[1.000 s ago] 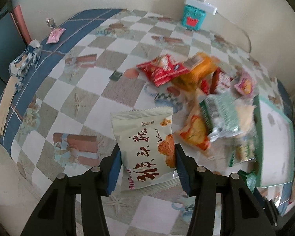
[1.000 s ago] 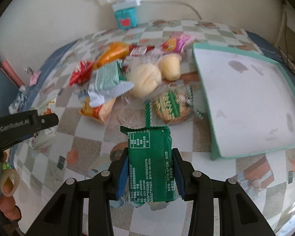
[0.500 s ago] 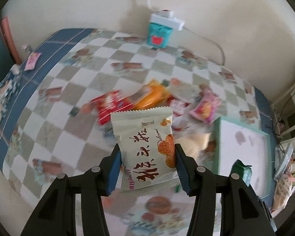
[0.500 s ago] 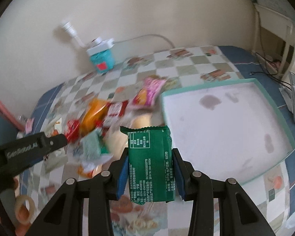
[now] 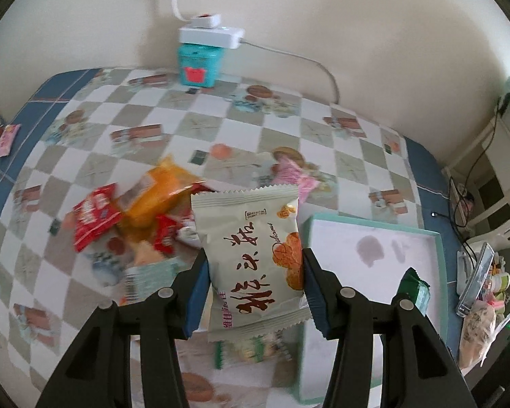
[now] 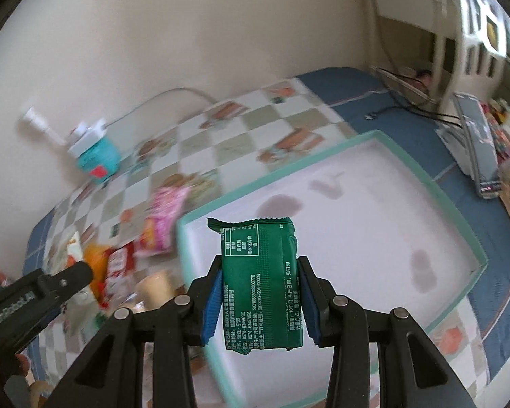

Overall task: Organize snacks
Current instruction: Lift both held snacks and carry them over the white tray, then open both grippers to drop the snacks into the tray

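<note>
My left gripper (image 5: 253, 273) is shut on a white snack packet (image 5: 251, 255) with an orange picture and holds it above the table, beside the left edge of the teal-rimmed tray (image 5: 438, 272). My right gripper (image 6: 259, 294) is shut on a green snack packet (image 6: 260, 282) and holds it over the tray (image 6: 353, 142), whose white floor is bare but stained. The green packet (image 5: 414, 287) also shows in the left wrist view, above the tray. A pile of snacks (image 5: 142, 214) lies left of the tray, with a pink packet (image 6: 161, 221) nearest it.
A teal box (image 5: 199, 68) with a white power strip on top stands at the back wall. The checked tablecloth (image 5: 221, 129) covers the table. A phone (image 6: 476, 146) and other clutter lie off the table's right side. The left gripper's arm (image 6: 34, 299) shows in the right wrist view.
Both grippers have lifted and swung right with their packets. The right one has moved from the table in front of the tray to above the tray; the left one has moved up to the tray's edge.
</note>
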`<move>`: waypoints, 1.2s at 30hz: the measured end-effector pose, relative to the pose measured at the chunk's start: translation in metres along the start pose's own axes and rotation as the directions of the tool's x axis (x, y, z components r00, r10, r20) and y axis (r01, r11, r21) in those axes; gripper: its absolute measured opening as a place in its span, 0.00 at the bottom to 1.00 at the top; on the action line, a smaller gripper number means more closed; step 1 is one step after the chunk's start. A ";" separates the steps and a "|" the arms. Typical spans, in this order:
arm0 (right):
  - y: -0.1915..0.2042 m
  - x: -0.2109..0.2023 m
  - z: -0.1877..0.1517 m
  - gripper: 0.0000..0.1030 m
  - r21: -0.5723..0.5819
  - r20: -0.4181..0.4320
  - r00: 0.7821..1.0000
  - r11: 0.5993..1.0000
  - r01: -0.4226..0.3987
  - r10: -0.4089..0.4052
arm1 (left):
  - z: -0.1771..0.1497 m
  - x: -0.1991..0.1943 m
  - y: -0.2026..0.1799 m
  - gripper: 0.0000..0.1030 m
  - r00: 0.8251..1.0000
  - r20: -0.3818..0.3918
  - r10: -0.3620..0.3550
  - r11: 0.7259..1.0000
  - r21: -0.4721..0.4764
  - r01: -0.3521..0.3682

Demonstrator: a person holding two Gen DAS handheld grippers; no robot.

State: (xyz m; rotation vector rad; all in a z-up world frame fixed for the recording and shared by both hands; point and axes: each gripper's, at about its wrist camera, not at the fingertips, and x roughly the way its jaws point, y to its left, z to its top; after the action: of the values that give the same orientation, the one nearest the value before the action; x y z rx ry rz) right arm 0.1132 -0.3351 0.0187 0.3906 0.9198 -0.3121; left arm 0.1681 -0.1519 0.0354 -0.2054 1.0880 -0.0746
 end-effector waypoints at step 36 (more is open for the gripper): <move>-0.087 0.063 0.033 0.42 0.100 -0.017 0.987 0.982 0.159 -0.158 | -0.014 0.097 -0.114 0.52 0.997 -0.039 -0.073 0.964 0.253 0.081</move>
State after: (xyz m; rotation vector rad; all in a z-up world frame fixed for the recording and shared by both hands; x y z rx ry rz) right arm 0.1360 -0.4335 -0.0314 0.4132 0.9482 -0.5046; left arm 0.2055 -0.2806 -0.0318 -0.0149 1.0888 -0.2867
